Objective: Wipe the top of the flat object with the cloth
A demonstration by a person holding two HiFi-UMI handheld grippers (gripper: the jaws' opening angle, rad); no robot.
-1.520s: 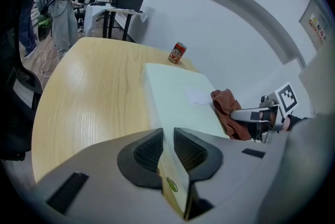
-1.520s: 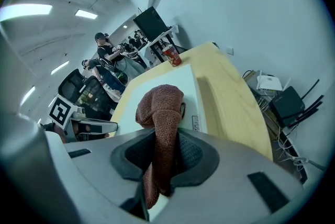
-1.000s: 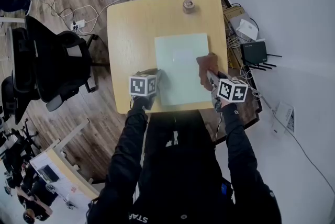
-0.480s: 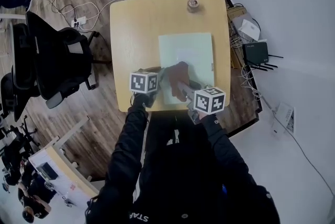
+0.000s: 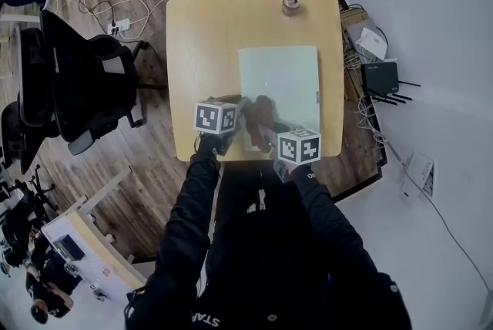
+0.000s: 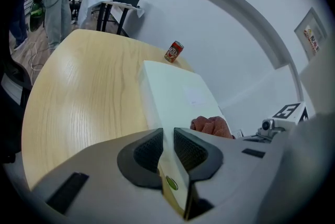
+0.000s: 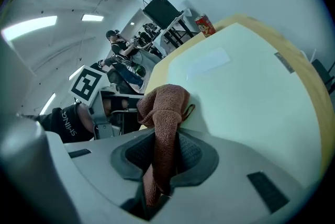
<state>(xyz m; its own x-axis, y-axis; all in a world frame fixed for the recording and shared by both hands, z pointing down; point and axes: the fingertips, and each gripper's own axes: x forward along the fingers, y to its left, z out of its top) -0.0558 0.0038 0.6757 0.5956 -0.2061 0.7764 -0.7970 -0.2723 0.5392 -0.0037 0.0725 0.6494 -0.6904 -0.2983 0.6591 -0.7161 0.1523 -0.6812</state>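
Observation:
The flat object (image 5: 281, 85) is a pale green board lying on the wooden table (image 5: 204, 43). My left gripper (image 5: 240, 107) is shut on the board's near left edge, and that edge (image 6: 172, 113) runs between its jaws. A brown cloth (image 5: 262, 111) rests on the board's near left part, close to the left gripper. My right gripper (image 5: 266, 129) is shut on it, and the cloth (image 7: 163, 105) bunches up from between the right gripper's (image 7: 163, 152) pads onto the board (image 7: 246, 87). The cloth (image 6: 212, 126) also shows beside the left gripper (image 6: 167, 139).
A small can (image 5: 291, 3) stands at the table's far edge, beyond the board. A black office chair (image 5: 77, 82) is left of the table. A router (image 5: 379, 78), boxes and cables lie on the floor to the right, by the white wall.
My right gripper has dragged the cloth from the board's near right side across to its near left part. The left gripper has kept its hold on the board's edge.

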